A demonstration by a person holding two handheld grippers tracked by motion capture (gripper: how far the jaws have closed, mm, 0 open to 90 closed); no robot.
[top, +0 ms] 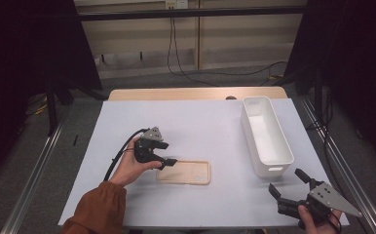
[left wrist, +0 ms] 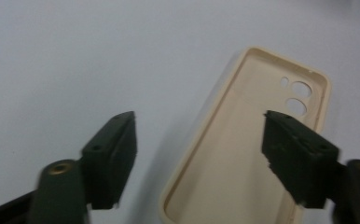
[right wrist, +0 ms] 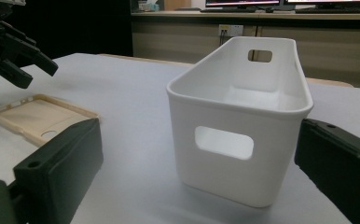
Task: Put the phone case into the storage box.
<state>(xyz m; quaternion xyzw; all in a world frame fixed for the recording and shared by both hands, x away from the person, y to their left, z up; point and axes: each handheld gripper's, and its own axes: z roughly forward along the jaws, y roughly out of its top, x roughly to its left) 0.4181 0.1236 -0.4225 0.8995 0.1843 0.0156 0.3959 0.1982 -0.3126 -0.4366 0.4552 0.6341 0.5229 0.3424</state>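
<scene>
A beige phone case (top: 183, 172) lies flat, hollow side up, on the pale table sheet (top: 200, 122) left of centre. My left gripper (top: 168, 153) hovers at its left end, held by a hand in an orange sleeve. In the left gripper view the jaws (left wrist: 201, 154) stand open and straddle the phone case (left wrist: 243, 140), with one long edge between them and the pads off it. My right gripper (top: 286, 180) rests open near the front right corner, with nothing held. In the right gripper view its wide jaws (right wrist: 201, 172) frame a white bin (right wrist: 234, 93).
The white bin (top: 266, 136), long, empty and with handle slots, stands at the right side of the table. In the right gripper view the phone case (right wrist: 38, 116) lies at the far left under the left gripper (right wrist: 15, 51). Metal rails run along both table sides.
</scene>
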